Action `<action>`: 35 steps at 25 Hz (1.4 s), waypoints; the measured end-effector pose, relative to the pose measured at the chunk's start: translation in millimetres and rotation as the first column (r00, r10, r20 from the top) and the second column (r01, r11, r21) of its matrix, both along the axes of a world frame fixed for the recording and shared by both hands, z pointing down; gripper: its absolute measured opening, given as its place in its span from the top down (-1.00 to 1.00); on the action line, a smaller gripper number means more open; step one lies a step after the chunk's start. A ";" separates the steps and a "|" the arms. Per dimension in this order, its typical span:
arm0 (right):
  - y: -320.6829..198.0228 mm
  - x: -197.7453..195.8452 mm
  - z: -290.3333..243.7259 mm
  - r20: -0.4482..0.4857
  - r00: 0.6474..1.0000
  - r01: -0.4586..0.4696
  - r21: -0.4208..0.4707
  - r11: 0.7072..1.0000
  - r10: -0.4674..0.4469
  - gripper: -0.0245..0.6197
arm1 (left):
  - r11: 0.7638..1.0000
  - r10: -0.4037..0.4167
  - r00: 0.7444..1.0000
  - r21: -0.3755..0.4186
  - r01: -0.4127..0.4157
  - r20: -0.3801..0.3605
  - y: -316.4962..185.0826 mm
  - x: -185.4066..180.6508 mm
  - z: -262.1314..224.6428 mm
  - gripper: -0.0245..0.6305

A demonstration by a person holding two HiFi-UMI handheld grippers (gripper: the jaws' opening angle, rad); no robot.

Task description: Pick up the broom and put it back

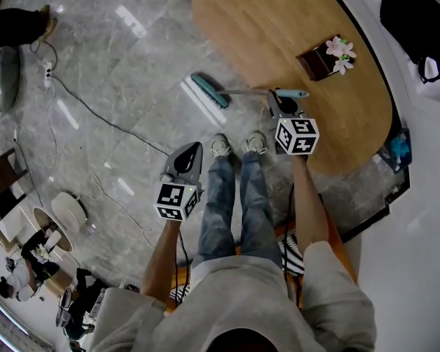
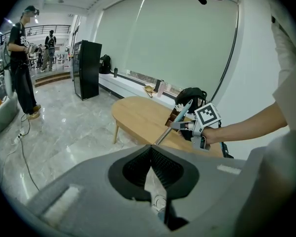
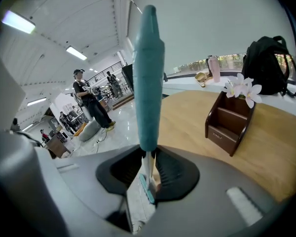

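Though nearly together, right tongs (image 3: 149,157) seemingly on broom (image 3: 148,73)

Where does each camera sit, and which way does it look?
Head view: on the person's head, looking down at floor, broom, table; legs, arms, left gripper, right gripper show.
Left gripper view: on the left gripper, facing the table; right gripper and forearm show.
Right gripper view: on the right gripper, facing the box; its jaws grip the broom.
Shared: all show the table and broom.
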State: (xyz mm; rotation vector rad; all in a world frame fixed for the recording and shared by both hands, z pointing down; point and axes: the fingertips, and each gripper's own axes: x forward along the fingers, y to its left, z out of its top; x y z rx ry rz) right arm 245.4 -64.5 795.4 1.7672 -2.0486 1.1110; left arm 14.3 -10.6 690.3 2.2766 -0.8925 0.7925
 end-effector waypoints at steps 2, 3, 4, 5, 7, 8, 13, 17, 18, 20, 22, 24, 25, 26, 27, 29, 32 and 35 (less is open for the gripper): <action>2.8 -9.0 -4.4 0.009 1.000 0.028 0.009 1.000 -0.028 0.66 | 1.000 -0.001 1.000 0.001 0.001 0.000 0.6 -0.6 -0.1 0.92; 4.9 -14.6 -7.0 0.010 0.999 0.042 0.014 0.999 -0.042 0.66 | 1.000 -0.002 1.000 0.002 0.002 -0.001 0.9 -0.1 -0.8 0.92; 7.1 -20.7 -10.1 0.009 0.998 0.056 0.019 0.998 -0.057 0.66 | 1.000 -0.004 1.000 0.004 0.004 -0.004 1.1 0.7 -2.1 0.91; 9.2 -27.5 -13.9 0.006 0.997 0.072 0.025 0.997 -0.072 0.66 | 1.000 -0.006 1.000 0.007 0.006 -0.007 1.1 1.5 -4.3 0.92; 13.3 -43.8 -23.6 -0.005 0.994 0.110 0.033 0.993 -0.110 0.65 | 1.000 -0.012 1.000 0.016 0.012 -0.015 0.6 1.4 -10.8 0.92; 15.5 -53.1 -29.4 -0.015 0.991 0.133 0.037 0.990 -0.132 0.65 | 1.000 -0.015 1.000 0.022 0.016 -0.019 0.3 0.0 -15.1 0.92; 24.4 -88.4 -58.3 -0.058 0.977 0.208 0.042 0.977 -0.206 0.65 | 0.997 -0.043 0.999 0.064 0.045 -0.033 -4.7 -14.8 -40.3 0.92; 31.8 -100.8 -81.7 -0.092 0.966 0.244 0.039 0.969 -0.240 0.65 | 0.991 -0.079 0.996 0.106 0.083 -0.040 -7.8 -35.1 -65.5 0.92; 33.2 -103.7 -89.2 -0.103 0.962 0.257 0.039 0.966 -0.252 0.65 | 0.989 -0.091 0.995 0.117 0.095 -0.042 -8.7 -41.6 -72.9 0.92; 34.5 -110.4 -106.1 -0.126 0.951 0.289 0.041 0.957 -0.282 0.65 | 0.982 -0.121 0.991 0.140 0.127 -0.050 -10.2 -54.9 -88.2 0.92; 29.6 -116.9 -125.5 -0.148 0.937 0.327 0.059 0.943 -0.316 0.66 | 0.971 -0.159 0.985 0.168 0.168 -0.065 -14.4 -66.0 -103.1 0.92; 29.1 -125.6 -147.3 -0.163 0.926 0.356 0.079 0.931 -0.340 0.66 | 0.960 -0.191 0.978 0.193 0.203 -0.078 -15.2 -77.1 -119.0 0.92; 32.4 -131.4 -158.4 -0.167 0.922 0.367 0.085 0.926 -0.350 0.66 | 0.956 -0.203 0.976 0.200 0.216 -0.082 -13.6 -83.3 -127.4 0.92; 35.9 -137.7 -169.6 -0.172 0.916 0.381 0.091 0.920 -0.362 0.66 | 0.952 -0.215 0.973 0.206 0.228 -0.086 -11.9 -89.4 -135.6 0.92; 38.3 -144.2 -181.0 -0.179 0.909 0.396 0.098 0.913 -0.376 0.66 | 0.947 -0.227 0.970 0.213 0.241 -0.090 -10.8 -94.9 -143.6 0.92; 41.0 -156.8 -204.4 -0.197 0.893 0.432 0.114 0.895 -0.406 0.66 | 0.936 -0.251 0.963 0.228 0.268 -0.100 -9.6 -104.8 -158.8 0.92; 44.9 -171.8 -236.6 -0.219 0.873 0.470 0.142 0.871 -0.436 0.66 | 0.919 -0.278 0.954 0.258 0.298 -0.111 -7.0 -115.1 -179.2 0.92; 39.2 -179.6 -264.7 -0.236 0.860 0.495 0.177 0.850 -0.452 0.67 | 0.901 -0.299 0.945 0.287 0.325 -0.131 -11.0 -116.8 -203.7 0.92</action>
